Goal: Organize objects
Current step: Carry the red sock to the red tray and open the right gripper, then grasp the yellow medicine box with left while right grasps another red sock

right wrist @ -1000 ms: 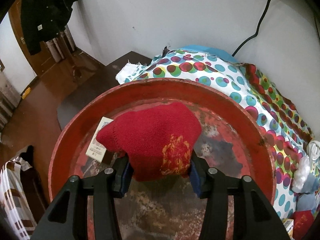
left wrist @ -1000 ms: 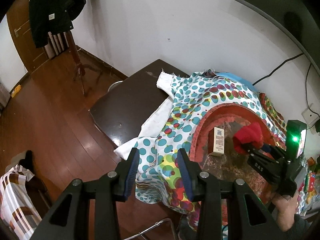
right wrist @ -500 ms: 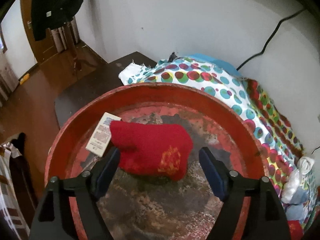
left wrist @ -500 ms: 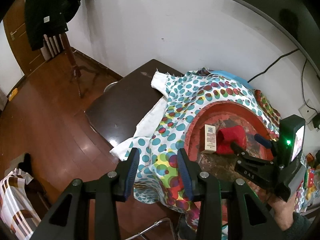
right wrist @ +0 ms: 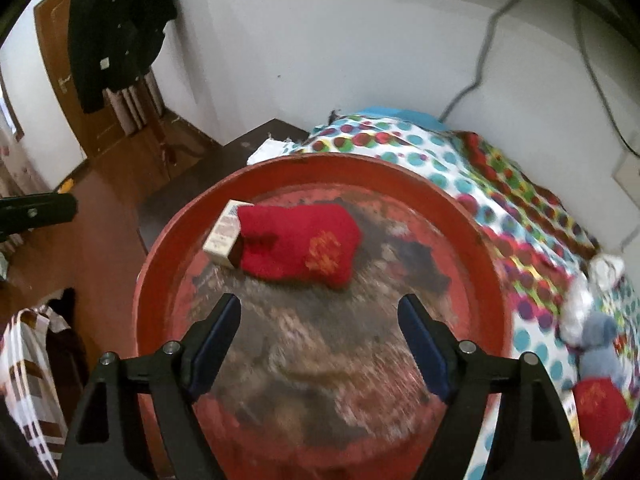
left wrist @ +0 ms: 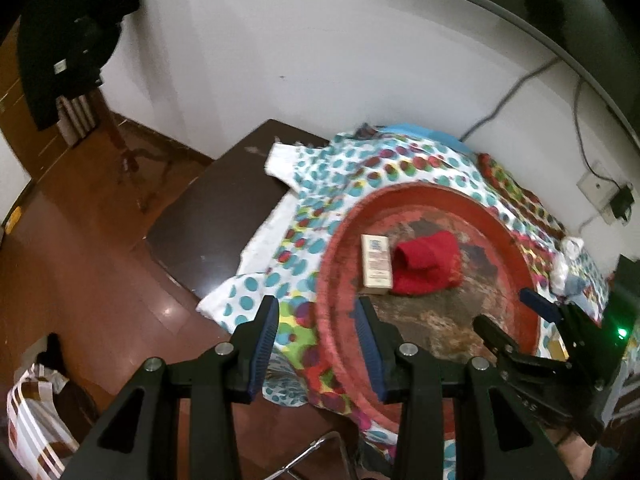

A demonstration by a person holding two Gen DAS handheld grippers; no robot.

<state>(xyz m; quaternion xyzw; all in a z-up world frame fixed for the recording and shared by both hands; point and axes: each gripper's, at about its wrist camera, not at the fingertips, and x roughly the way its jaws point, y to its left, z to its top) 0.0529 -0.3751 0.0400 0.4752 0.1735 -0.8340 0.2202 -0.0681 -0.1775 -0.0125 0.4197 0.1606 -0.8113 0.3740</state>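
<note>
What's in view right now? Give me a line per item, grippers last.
tray: one, red, worn, on spotted cloth
sock: one, red, in tray, against box
box: one, cream, in tray, left of sock
spotted cloth: one, multicolour, over table
table: one, dark brown, by wall
second red item: one, on cloth, lower right
left gripper: fingers apart, empty, over tray's near rim
right gripper: fingers wide, empty, over tray

Dark jacket hangs beside wooden door at upper left. Grey cable runs down white wall. Brown-and-white striped bag lies on wooden floor, below dark tabletop.
</note>
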